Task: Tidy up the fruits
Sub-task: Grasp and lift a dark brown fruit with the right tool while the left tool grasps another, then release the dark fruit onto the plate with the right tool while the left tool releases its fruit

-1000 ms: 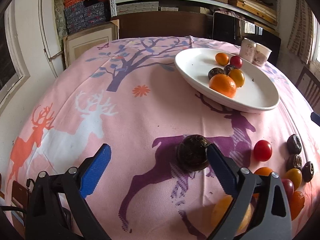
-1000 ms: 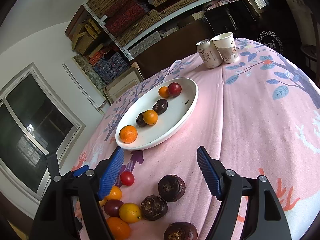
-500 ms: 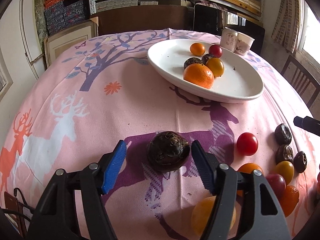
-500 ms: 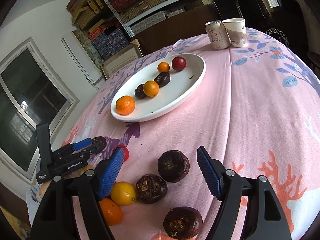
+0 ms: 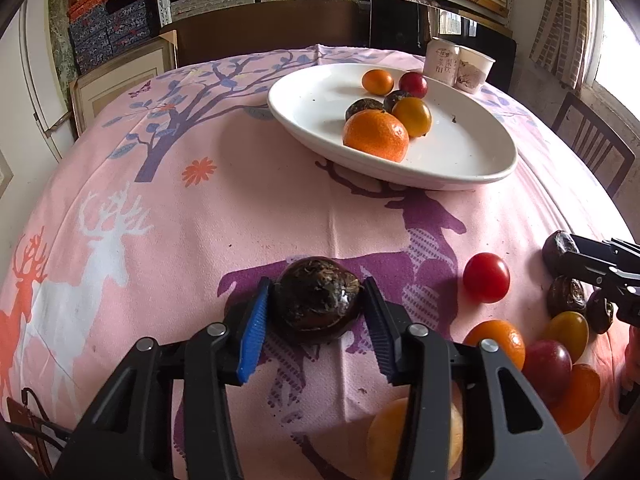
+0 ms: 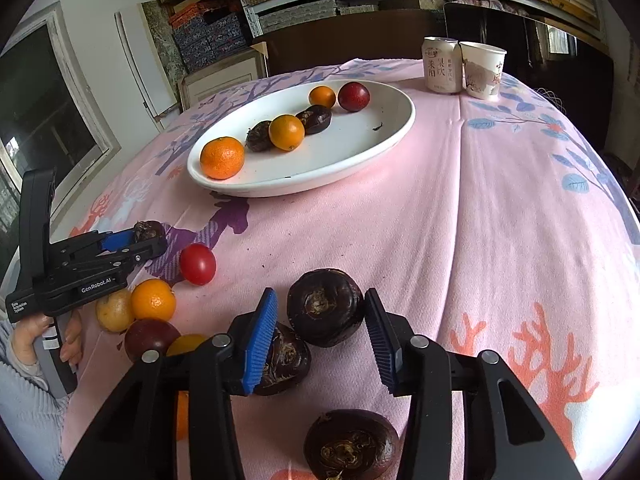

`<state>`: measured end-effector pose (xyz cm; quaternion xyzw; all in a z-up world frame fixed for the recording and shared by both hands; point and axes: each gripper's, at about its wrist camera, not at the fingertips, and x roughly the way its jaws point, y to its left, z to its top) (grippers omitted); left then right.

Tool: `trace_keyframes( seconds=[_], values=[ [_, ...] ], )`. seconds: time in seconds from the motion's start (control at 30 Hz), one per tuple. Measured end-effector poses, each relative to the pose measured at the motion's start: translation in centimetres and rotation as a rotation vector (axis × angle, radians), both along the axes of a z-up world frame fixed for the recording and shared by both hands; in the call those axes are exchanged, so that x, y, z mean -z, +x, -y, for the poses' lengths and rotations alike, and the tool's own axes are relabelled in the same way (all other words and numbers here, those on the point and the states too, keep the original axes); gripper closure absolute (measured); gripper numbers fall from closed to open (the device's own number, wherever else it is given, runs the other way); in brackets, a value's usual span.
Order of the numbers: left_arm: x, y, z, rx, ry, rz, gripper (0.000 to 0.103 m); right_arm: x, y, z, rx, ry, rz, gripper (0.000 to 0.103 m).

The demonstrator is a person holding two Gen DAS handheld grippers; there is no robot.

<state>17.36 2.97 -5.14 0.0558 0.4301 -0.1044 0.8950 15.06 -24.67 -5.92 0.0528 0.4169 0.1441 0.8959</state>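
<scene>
From the left wrist camera we see our left gripper (image 5: 316, 312) closed in on a dark brown water chestnut (image 5: 316, 300) that sits on the pink tablecloth (image 5: 248, 216). Both blue pads meet its sides, so the jaws stand only as wide as the chestnut. Beyond it lies the white oval plate (image 5: 460, 160), carrying a large orange (image 5: 376, 135), a smaller orange fruit (image 5: 412, 117), two dark chestnuts, a small orange and a dark red fruit. Behind the plate stand a can (image 5: 442, 60) and a paper cup (image 5: 474, 70), touching each other. To the right a red cherry tomato (image 5: 486, 278) lies apart from a cluster of orange, yellow, purple and dark fruits near the cloth's edge, where our right gripper enters the frame.

From the right wrist camera we see our right gripper (image 6: 320, 330) part-open around a second dark chestnut (image 6: 325, 306). The chestnut sits between the pads with a narrow gap on each side, so nothing is gripped. Another chestnut (image 6: 286, 360) lies just behind the left pad, and a third (image 6: 350, 444) rests nearer the camera between the gripper's arms. At the left edge the left gripper shows side-on with its chestnut at the tips, near the tomato and loose fruit.
</scene>
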Motion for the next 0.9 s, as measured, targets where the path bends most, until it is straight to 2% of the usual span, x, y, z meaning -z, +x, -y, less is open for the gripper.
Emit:
trace_keyframes(
  seconds=[0.07, 0.33, 0.57, 0.77, 0.9],
  values=[
    [0.0, 0.0, 0.0, 0.011, -0.013, -0.002, 0.058, 0.0, 0.0, 0.1, 0.004, -0.005, 0.001, 0.063],
    [-0.1, -0.1, -0.7, 0.001, -0.08, -0.005, 0.058, 0.1, 0.2, 0.0, -0.007, 0.02, -0.003, 0.064],
    [-1.4, -0.9, -1.3, -0.037, -0.087, 0.07, 0.059, -1.4, -0.4, 1.4, 0.029, 0.089, 0.074, 0.064],
    [-4.7, 0.6, -0.4, -0.025, -0.101, 0.119, 0.059, -3.8, 0.4, 2.8, 0.031, 0.178, 0.101, 0.064],
    [-7.6, 3.8, 1.4, -0.014, -0.075, 0.168, 0.059, -6.6, 2.8, 2.6, 0.023, 0.168, 0.124, 0.064]
  ],
)
